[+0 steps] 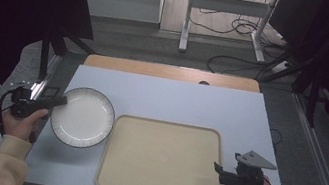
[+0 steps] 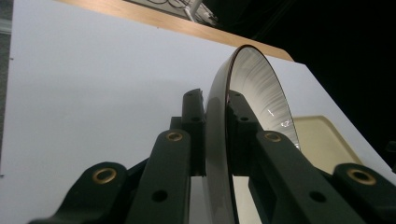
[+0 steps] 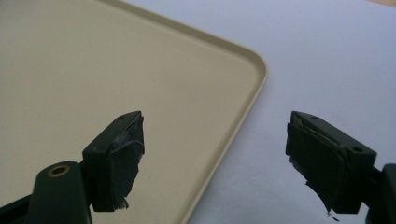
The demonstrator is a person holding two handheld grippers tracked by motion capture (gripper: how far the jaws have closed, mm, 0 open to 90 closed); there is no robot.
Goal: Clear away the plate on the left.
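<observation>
The left gripper (image 1: 60,101) is clamped on the left rim of the white plate (image 1: 83,117), one jaw on each face of the rim. The plate sits at the left of the pale bench (image 1: 167,95), just beside the beige tray (image 1: 163,159); whether it is lifted clear of the bench is hard to tell. The right gripper (image 1: 217,167) hangs over the tray's right edge, jaws spread wide and holding nothing.
</observation>
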